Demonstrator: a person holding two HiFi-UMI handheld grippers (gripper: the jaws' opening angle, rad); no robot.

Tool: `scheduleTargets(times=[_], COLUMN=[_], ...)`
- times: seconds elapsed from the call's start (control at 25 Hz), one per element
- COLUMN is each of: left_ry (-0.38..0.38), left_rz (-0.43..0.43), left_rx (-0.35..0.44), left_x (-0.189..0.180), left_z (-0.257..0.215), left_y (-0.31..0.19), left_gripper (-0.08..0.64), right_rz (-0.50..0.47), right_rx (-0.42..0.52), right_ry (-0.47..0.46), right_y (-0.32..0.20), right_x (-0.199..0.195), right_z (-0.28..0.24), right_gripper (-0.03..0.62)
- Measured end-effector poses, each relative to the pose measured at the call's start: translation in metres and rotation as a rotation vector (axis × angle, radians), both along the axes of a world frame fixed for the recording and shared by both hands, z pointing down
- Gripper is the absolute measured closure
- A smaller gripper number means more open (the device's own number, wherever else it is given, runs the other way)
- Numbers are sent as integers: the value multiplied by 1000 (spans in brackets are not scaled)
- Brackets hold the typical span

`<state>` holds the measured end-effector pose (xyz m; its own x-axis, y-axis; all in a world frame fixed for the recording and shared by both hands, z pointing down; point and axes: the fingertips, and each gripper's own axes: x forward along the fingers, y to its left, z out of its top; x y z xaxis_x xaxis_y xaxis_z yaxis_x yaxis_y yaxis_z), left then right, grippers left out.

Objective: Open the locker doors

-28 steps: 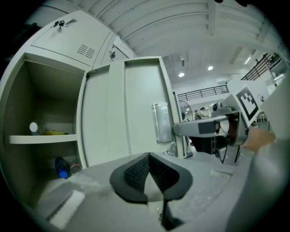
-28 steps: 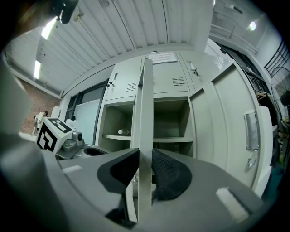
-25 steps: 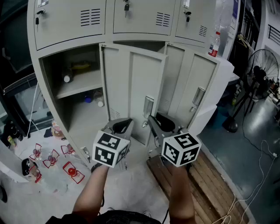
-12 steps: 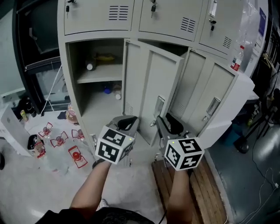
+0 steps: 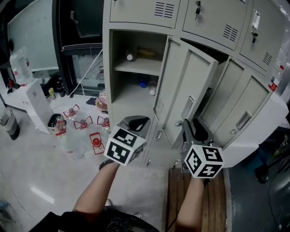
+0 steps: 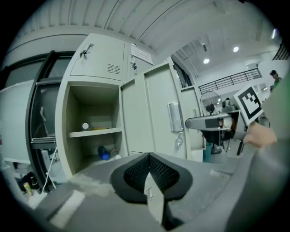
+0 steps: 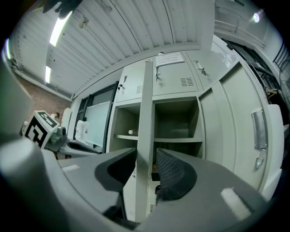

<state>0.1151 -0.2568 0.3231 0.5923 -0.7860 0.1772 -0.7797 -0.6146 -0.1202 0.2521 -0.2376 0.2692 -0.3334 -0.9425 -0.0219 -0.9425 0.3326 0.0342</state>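
Right claw point(image 7: 145, 153), held level toward the locker point(image 5: 108, 68). Its jaws have just been opening and stand spread on either side of the free edge point(image 7: 144, 99) of the centre door point(image 5: 183, 86). A thin gap shows at the right pad, so the edge lies between the jaws without being pinched. The edge is upright, its long axis crossing the claw's line at a right angle. The door leaf runs straight away from the claw toward the locker, seen edge-on. The door stands wide open, its handle point(image 5: 187, 108) just beside the claw in the head view.

Left claw point(image 6: 148, 156), pressed together on nothing, sits to the left, facing the open left compartment point(image 6: 90, 104) and apart from the edge. The right claw is by far the nearer. The right-hand door point(image 5: 240, 106) also stands ajar; the upper doors point(image 5: 145, 9) are shut.

Judgement: with the leaf dead ahead in the gap, the claw probably comes free only by drawing straight back along its own line. A sideways shift would press one jaw against the leaf and swing the door.
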Motion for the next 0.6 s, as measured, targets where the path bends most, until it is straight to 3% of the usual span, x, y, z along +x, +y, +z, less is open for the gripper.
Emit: scheduleTargets(times=[0.32,0.6], left_ry=[-7,-29], left_rz=[-66,-113], left_rx=[-2,-19], left_x=[-58,-131], left_z=[6,18], left_y=[24,50], left_gripper=[558,557], right_rz=[1,-54], right_rx=[-8,-50], right_ry=[5,36], right_y=[19,39], right_x=[-29,-104], right_z=[5,22], right_gripper=[456,456])
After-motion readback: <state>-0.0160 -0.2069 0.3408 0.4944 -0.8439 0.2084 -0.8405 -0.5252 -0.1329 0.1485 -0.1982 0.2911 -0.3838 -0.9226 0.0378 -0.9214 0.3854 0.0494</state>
